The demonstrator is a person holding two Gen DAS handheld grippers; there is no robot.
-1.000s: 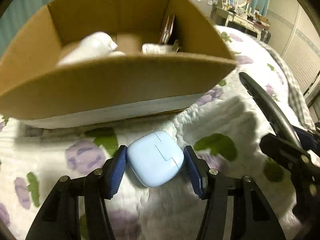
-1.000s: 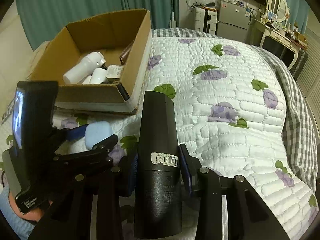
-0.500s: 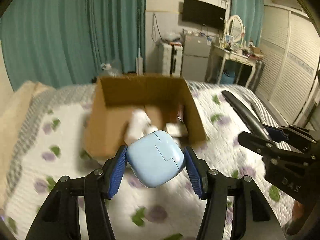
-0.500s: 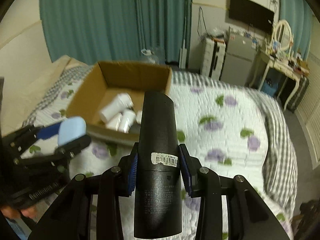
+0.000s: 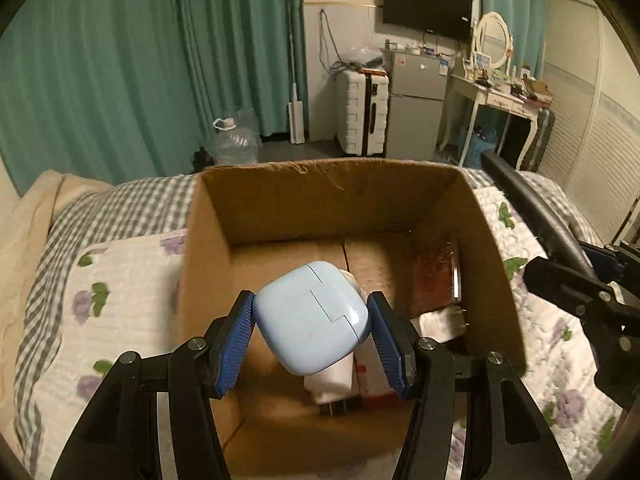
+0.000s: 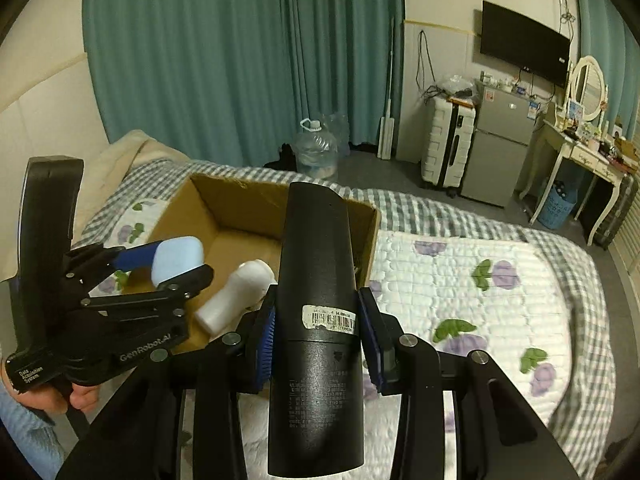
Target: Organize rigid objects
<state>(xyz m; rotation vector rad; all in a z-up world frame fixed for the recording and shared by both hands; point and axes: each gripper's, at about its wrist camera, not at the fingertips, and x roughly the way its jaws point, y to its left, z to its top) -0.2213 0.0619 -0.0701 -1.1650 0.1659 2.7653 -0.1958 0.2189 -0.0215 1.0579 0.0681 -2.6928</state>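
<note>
My left gripper [image 5: 312,320] is shut on a light blue rounded case [image 5: 310,316] and holds it above the open cardboard box [image 5: 320,192] on the bed. It also shows in the right wrist view [image 6: 176,260], over the box [image 6: 224,196]. My right gripper [image 6: 320,332] is shut on a tall black bottle [image 6: 316,320] with a barcode label, held just right of the box; the bottle also shows in the left wrist view [image 5: 536,216]. Inside the box lie a white bottle [image 6: 236,296], a small white item [image 5: 440,322] and a dark reddish flat item [image 5: 434,272].
The box stands on a quilted floral bedspread [image 6: 460,280] with a checked blanket [image 5: 120,208] at the far end. Beyond the bed are teal curtains, a water jug [image 6: 316,148], a white suitcase [image 5: 362,112], a small fridge and a dressing table.
Both grippers rose from the bedspread and moved forward. The blue case went from lying on the quilt in front of the box to hanging over its inside. The black bottle came up beside the box.
</note>
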